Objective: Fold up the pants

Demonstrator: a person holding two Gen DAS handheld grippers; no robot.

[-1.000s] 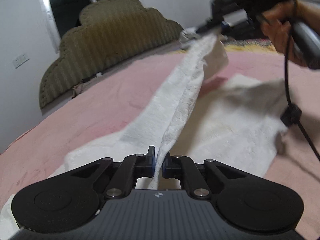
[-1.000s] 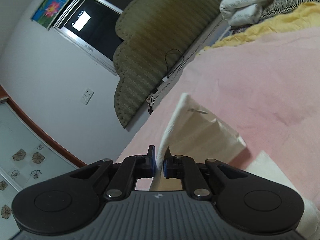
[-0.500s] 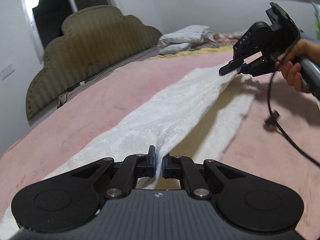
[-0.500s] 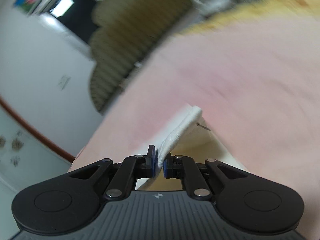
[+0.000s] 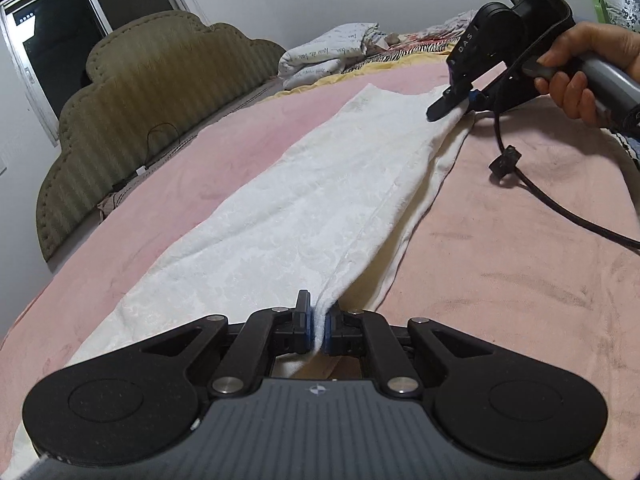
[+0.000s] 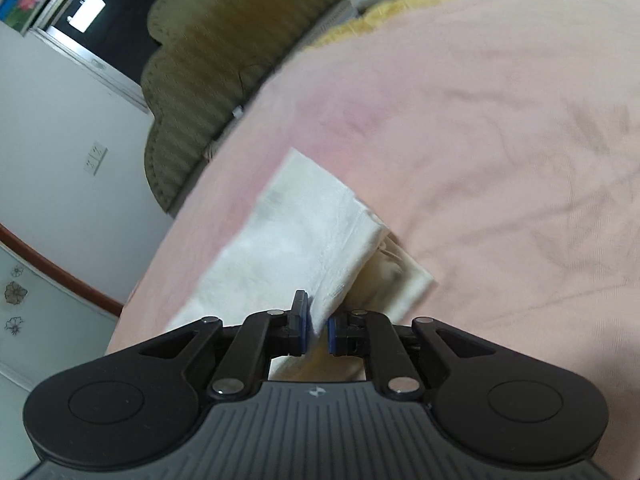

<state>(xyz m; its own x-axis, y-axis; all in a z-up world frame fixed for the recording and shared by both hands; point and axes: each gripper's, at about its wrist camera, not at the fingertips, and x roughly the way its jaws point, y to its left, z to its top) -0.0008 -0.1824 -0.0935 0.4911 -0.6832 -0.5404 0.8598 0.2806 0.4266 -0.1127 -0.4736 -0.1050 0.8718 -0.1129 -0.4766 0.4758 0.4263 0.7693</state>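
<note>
Left wrist view: white pants [image 5: 320, 208] laid lengthwise on the bed's pink blanket [image 5: 500, 240].
Left gripper [image 5: 316, 330]: jaws clenched on the near edge of the fabric. Right gripper [image 6: 316, 330]: jaws slightly parted, a fold of the far end between them; firmness of grip cannot be told. Green headboard [image 5: 152, 92] and folded bedding [image 5: 328, 52] behind.

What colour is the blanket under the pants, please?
The blanket is pale pink, and the pants are white; the left wrist view shows it best.

Both wrist views skim the bed [image 5: 500, 264] — opposite ends.
</note>
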